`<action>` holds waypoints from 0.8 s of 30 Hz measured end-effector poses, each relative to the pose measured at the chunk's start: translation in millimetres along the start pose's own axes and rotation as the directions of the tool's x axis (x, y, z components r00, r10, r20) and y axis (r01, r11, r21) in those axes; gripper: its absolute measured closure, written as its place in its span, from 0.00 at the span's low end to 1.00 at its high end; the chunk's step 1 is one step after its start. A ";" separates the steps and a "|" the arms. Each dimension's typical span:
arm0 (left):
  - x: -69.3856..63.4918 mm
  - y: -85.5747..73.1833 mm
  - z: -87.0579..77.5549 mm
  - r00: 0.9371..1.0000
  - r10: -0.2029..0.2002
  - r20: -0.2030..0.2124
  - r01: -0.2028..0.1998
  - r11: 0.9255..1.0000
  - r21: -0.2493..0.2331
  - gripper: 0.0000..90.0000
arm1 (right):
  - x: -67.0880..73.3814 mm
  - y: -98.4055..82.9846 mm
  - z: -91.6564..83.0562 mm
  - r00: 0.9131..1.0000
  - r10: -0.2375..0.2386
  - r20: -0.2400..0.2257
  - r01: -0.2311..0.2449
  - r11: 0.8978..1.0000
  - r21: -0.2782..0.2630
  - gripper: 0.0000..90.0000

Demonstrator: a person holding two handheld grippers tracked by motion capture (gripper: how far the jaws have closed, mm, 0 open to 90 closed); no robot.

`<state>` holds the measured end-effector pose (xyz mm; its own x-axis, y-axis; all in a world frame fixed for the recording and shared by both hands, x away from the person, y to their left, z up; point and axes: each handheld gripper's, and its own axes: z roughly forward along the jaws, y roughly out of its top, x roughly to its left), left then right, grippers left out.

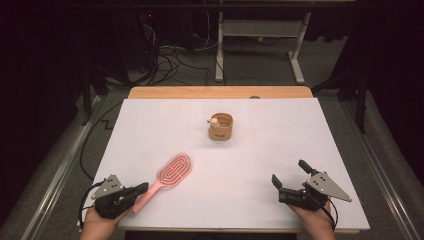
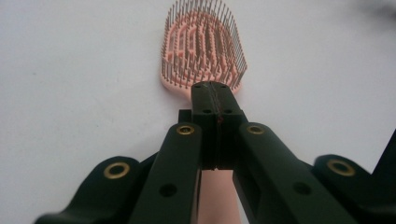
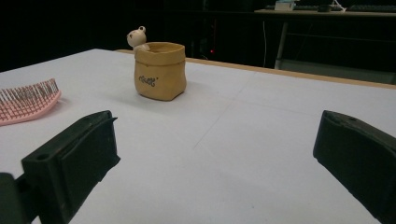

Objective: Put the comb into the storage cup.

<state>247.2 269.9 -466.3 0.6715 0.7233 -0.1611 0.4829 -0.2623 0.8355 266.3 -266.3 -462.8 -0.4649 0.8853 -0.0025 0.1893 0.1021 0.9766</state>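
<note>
— Pink plastic, that is what I have in the left gripper (image 1: pixel 141 189): the hairbrush (image 1: pixel 169 175), taken by the end of its handle. Can you confirm from your side?

— Yes. In the left gripper view the jaws are pressed fully together over the handle, and the brush head (image 2: pixel 203 46) stands straight ahead of the fingertips with the bristles up. Its long axis continues the line of the jaws.

— Good, so for me the brush runs forward and a little to the right from the fingers. And the small tan pot (image 1: pixel 220 127) with the bear figure on its rim?

— It sits farther ahead and to the right of the brush head, well apart from it, near the middle of the white table (image 1: pixel 280 150). I think the brush should go there, but this is only my judgement.

— Then the left hand is the one to move. What about the right gripper (image 1: pixel 290 176)?

— It rests at the near edge, jaws wide apart and holding nothing. The pot is ahead and left of its fingers, also well apart.

— So I must swing the head toward the pot and keep the handle end low.
</note>
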 end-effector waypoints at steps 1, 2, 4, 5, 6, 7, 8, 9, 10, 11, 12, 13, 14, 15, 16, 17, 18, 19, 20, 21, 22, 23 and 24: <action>2.1 -0.5 -0.9 1.000 -0.007 -0.004 0.006 1.000 -0.011 1.00 | 0.0 -0.1 0.1 1.000 0.000 0.001 0.000 1.000 0.000 0.00; 4.4 -1.2 -1.5 1.000 -0.019 -0.010 0.018 1.000 -0.023 0.99 | 0.0 -0.1 0.3 1.000 0.000 0.000 0.000 1.000 0.001 0.00; 9.6 -3.4 -2.5 0.999 -0.042 -0.025 0.041 0.998 -0.046 0.98 | 0.0 -0.3 0.4 1.000 0.000 0.000 0.000 1.000 0.002 0.00; 12.3 -4.4 -2.8 0.998 -0.054 -0.029 0.052 0.997 -0.053 0.98 | 0.1 -0.4 0.6 1.000 -0.001 0.000 0.001 1.000 0.002 0.00; 14.5 -5.2 -2.9 0.997 -0.064 -0.036 0.062 0.996 -0.059 0.97 | 0.3 -0.4 0.5 1.000 0.000 0.000 0.000 1.000 0.003 0.00; 16.3 -5.9 -3.0 0.997 -0.070 -0.045 0.067 0.996 -0.062 0.95 | 0.4 -0.4 0.6 1.000 0.000 0.000 0.000 1.000 0.003 0.00; 17.4 -6.4 -3.0 0.996 -0.075 -0.053 0.072 0.995 -0.066 0.95 | 0.4 -0.5 0.7 1.000 0.000 -0.001 0.000 1.000 0.004 0.00; 18.1 -6.6 -3.1 0.995 -0.076 -0.058 0.072 0.995 -0.066 0.95 | 0.3 -0.6 0.8 1.000 -0.001 -0.001 0.001 1.000 0.003 0.00; 18.4 -6.6 -3.3 0.995 -0.077 -0.061 0.072 0.995 -0.069 0.93 | 0.2 -0.7 0.9 1.000 0.000 -0.001 0.000 1.000 0.004 0.00; 18.3 -6.4 -3.5 0.995 -0.076 -0.060 0.072 0.995 -0.072 0.91 | 0.3 -0.9 1.1 1.000 0.002 0.000 -0.002 1.000 0.005 0.00; 18.3 -6.4 -3.5 0.995 -0.076 -0.060 0.072 0.995 -0.072 0.90 | 0.3 -0.9 1.1 1.000 0.002 0.000 -0.002 1.000 0.005 0.00; 17.7 -6.0 -4.0 0.995 -0.072 -0.062 0.067 0.995 -0.078 0.88 | 0.1 -1.2 1.4 1.000 0.004 -0.001 -0.004 1.000 0.007 0.00; 17.5 -5.8 -4.2 0.996 -0.072 -0.058 0.067 0.994 -0.081 0.85 | 0.1 -1.3 1.6 1.000 0.004 -0.001 -0.004 1.000 0.007 0.00; 17.4 -5.6 -4.6 0.996 -0.071 -0.052 0.066 0.994 -0.087 0.82 | 0.0 -1.4 1.7 1.000 0.004 0.000 -0.004 1.000 0.007 0.00; 17.0 -5.6 -4.8 0.996 -0.070 -0.049 0.065 0.994 -0.093 0.80 | 0.1 -1.4 1.8 1.000 0.005 0.000 -0.005 1.000 0.007 0.00; 16.8 -5.6 -4.8 0.996 -0.069 -0.049 0.064 0.993 -0.095 0.78 | 0.1 -1.4 1.7 1.000 0.005 0.000 -0.005 1.000 0.007 0.00; 16.6 -5.7 -4.7 0.996 -0.067 -0.050 0.062 0.994 -0.093 0.74 | 0.1 -1.4 1.7 1.000 0.005 0.000 -0.005 1.000 0.007 0.00; 16.6 -5.9 -4.5 0.997 -0.066 -0.047 0.061 0.994 -0.095 0.71 | 0.1 -1.4 1.6 1.000 0.005 0.000 -0.005 1.000 0.007 0.00; 16.4 -6.0 -4.6 0.997 -0.061 -0.043 0.057 0.993 -0.100 0.68 | 0.1 -1.4 1.5 1.000 0.005 0.001 -0.005 1.000 0.007 0.00; 15.9 -6.0 -4.6 0.998 -0.052 -0.047 0.047 0.993 -0.105 0.66 | 0.0 -1.3 1.5 1.000 0.007 0.001 -0.007 1.000 0.006 0.00; 15.4 -5.9 -4.7 0.998 -0.045 -0.052 0.039 0.993 -0.109 0.63 | -0.2 -1.3 1.4 1.000 0.007 0.002 -0.007 1.000 0.006 0.00; 15.0 -5.7 -4.8 0.998 -0.039 -0.054 0.033 0.993 -0.113 0.60 | -0.2 -1.3 1.3 1.000 0.007 0.002 -0.007 1.000 0.006 0.00; 15.0 -5.7 -4.8 0.998 -0.039 -0.054 0.033 0.993 -0.113 0.57 | -0.2 -1.3 1.3 1.000 0.007 0.002 -0.007 1.000 0.006 0.00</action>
<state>251.8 285.3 -470.9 0.6205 0.7666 -0.1652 0.4382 -0.1642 0.8837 267.3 -266.0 -464.3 -0.4620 0.8868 0.0039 0.1973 0.0985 0.9754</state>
